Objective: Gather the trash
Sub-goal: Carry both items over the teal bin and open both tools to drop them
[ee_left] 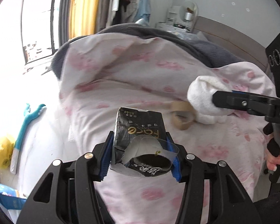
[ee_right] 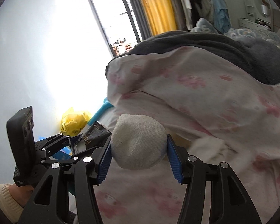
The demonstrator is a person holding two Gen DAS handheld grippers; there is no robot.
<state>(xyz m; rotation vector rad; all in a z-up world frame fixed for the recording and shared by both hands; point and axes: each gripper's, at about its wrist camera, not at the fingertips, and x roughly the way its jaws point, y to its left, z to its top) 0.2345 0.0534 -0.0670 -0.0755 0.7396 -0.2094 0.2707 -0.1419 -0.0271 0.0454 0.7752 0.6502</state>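
Observation:
My left gripper (ee_left: 140, 149) is shut on a crumpled black packet (ee_left: 138, 130) with gold lettering and a clear plastic flap, held above the pink-patterned quilt (ee_left: 140, 78). My right gripper (ee_right: 139, 147) is shut on a white sock (ee_right: 138, 141). In the left wrist view the right gripper (ee_left: 214, 100) holds the sock (ee_left: 201, 97) at the right. In the right wrist view the left gripper (ee_right: 78, 140) with the packet (ee_right: 95, 132) shows at the left. A roll of brown tape (ee_left: 183, 117) lies on the quilt beside the sock.
A grey blanket (ee_left: 140, 29) lies behind the quilt. A yellow plastic bag (ee_right: 74, 119) sits on the floor by the wall, with a teal back scratcher (ee_left: 26, 127) and a blue box (ee_left: 7, 196) near it. A window and yellow curtain (ee_right: 156, 5) stand behind.

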